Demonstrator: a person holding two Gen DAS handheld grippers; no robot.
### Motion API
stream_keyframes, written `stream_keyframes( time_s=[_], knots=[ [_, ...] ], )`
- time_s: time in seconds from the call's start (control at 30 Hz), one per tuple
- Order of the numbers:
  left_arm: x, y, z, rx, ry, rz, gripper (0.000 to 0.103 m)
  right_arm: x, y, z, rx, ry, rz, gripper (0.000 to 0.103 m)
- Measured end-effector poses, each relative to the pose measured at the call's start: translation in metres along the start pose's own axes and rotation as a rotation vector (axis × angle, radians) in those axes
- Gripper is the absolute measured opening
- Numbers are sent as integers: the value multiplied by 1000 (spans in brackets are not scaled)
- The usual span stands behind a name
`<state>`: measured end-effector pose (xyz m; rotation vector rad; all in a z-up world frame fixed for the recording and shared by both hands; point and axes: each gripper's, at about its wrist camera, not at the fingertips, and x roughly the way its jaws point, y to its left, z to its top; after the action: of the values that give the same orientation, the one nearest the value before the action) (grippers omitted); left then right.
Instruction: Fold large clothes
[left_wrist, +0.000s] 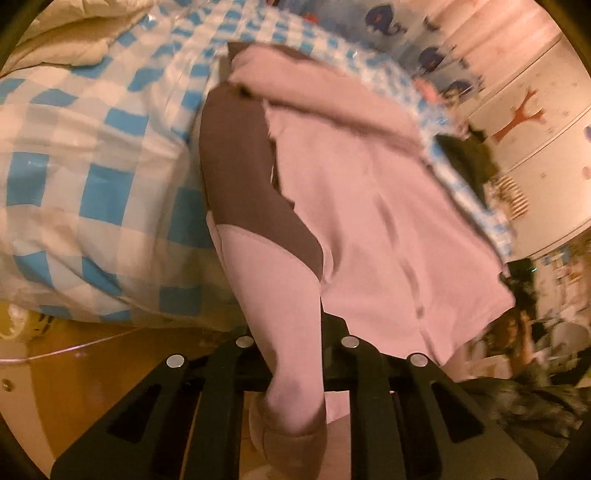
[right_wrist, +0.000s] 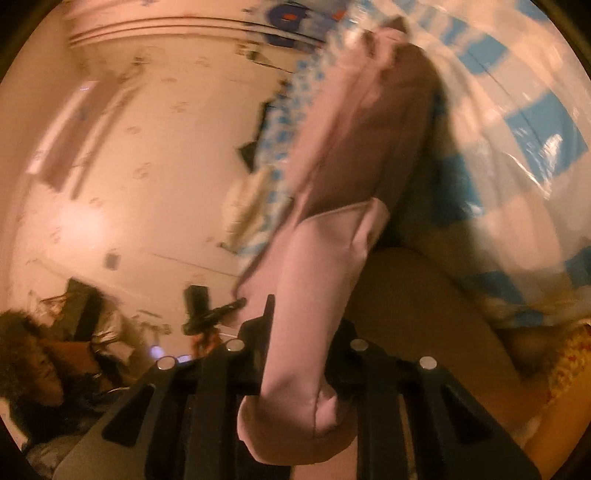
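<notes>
A large pink garment (left_wrist: 351, 221) with a brown panel (left_wrist: 240, 166) lies spread on a blue-and-white checked bed cover (left_wrist: 92, 166). One pink sleeve runs down off the bed edge and passes between the black fingers of my left gripper (left_wrist: 295, 343), which is shut on it; the cuff (left_wrist: 288, 435) hangs below the fingers. In the right wrist view another pink sleeve (right_wrist: 325, 258) of the same garment, brown higher up (right_wrist: 369, 147), is stretched towards the camera. My right gripper (right_wrist: 299, 332) is shut on that sleeve near its cuff.
The checked bed cover (right_wrist: 517, 147) fills the right. A white printed wardrobe (left_wrist: 535, 129) stands behind the bed, with a pale wall (right_wrist: 147, 147) beside it. A person's hair (right_wrist: 33, 369) and dark clutter (right_wrist: 199, 306) sit low left. Wooden floor (left_wrist: 92, 369) shows below the bed.
</notes>
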<state>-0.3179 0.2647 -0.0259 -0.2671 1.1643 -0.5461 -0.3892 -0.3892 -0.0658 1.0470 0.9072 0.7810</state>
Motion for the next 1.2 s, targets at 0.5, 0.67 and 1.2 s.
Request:
stream_keyframes(
  time_s=[0.5, 0.67, 1.2],
  knots=[
    [-16, 27, -14, -113, -43, -147, 12, -14, -1, -20, 21, -119, 199, 22],
    [-52, 13, 36, -112, -187, -212, 12, -10, 34, 31, -68, -200, 318, 22],
    [-47, 6, 202, -138, -349, -287, 12, 21, 60, 190, -85, -350, 353, 22]
  ],
)
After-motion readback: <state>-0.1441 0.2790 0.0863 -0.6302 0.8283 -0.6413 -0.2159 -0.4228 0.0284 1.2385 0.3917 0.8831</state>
